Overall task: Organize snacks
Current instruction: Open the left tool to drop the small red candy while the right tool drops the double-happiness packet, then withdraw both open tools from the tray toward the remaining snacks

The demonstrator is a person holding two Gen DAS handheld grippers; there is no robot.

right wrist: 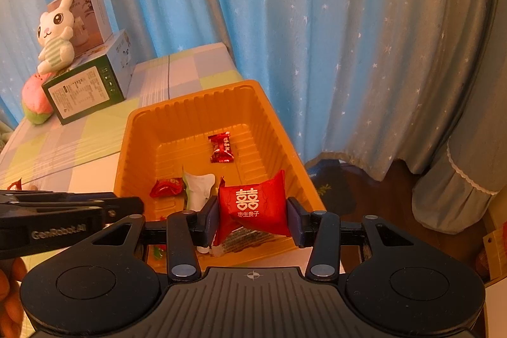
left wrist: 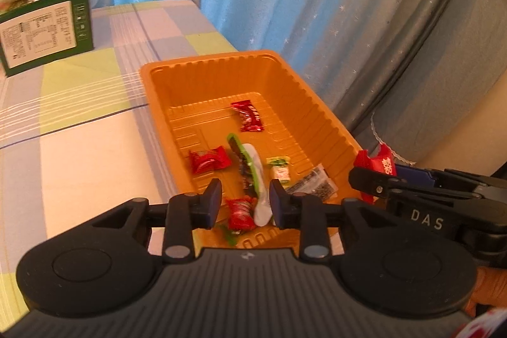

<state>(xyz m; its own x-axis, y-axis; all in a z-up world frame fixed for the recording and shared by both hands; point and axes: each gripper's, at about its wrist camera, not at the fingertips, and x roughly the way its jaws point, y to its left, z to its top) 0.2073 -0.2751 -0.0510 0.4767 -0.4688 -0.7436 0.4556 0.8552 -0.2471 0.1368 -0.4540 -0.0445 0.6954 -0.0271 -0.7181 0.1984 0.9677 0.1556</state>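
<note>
An orange plastic tray (left wrist: 164, 116) (right wrist: 139, 148) sits on the checked tablecloth and holds several wrapped snacks: red candies (left wrist: 248, 116) (right wrist: 221, 148), a white and green packet (left wrist: 256, 179) (right wrist: 199, 189) and a small green candy (left wrist: 279, 168). My left gripper (left wrist: 244, 203) is open and empty, just above the tray's near end. My right gripper (right wrist: 253, 217) is shut on a red snack pack (right wrist: 253, 206) with white characters, held above the tray's near right corner; it also shows in the left wrist view (left wrist: 378, 163).
A green and white box (left wrist: 44, 30) (right wrist: 85, 87) with a plush rabbit (right wrist: 55, 37) on top stands at the table's far left. A pink and green plush (right wrist: 36, 103) lies beside it. Blue star curtains (right wrist: 317, 37) hang behind, right of the table edge.
</note>
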